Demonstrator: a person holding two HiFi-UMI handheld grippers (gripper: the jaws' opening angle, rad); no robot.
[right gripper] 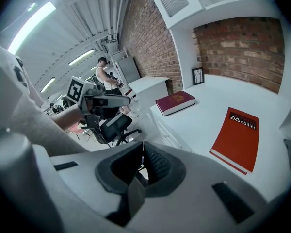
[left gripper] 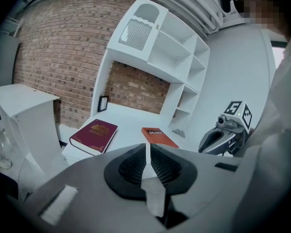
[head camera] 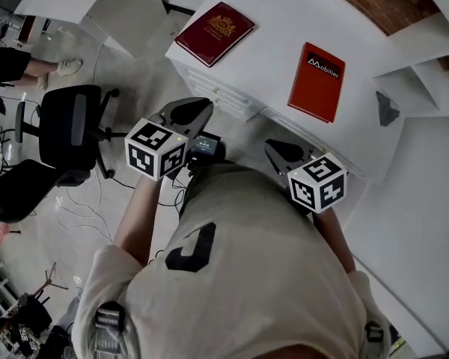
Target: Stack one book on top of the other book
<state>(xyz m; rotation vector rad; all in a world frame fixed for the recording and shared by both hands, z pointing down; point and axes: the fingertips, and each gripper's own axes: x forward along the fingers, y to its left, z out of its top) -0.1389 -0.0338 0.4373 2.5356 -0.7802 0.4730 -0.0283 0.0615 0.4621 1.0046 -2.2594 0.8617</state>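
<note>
an open office: brick wall (left gripper: 48, 52), white desks (head camera: 273, 21), black swivel chairs (head camera: 71, 129), strip lights (right gripper: 31, 19) overhead

The maroon book (head camera: 215, 33) bears a gold ornament. The red book (head camera: 316, 81) has a black label with white lettering. The desk (head camera: 269, 58) is white and the wall (left gripper: 53, 47) is red-brown brick. The left gripper (head camera: 190, 111) and right gripper (head camera: 283, 152) are grey, and their cubes carry black-and-white squares.

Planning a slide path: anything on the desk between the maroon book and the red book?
Nothing. Between the maroon book and the red book the white desk is bare. The head view shows it best, and both gripper views agree.
</note>
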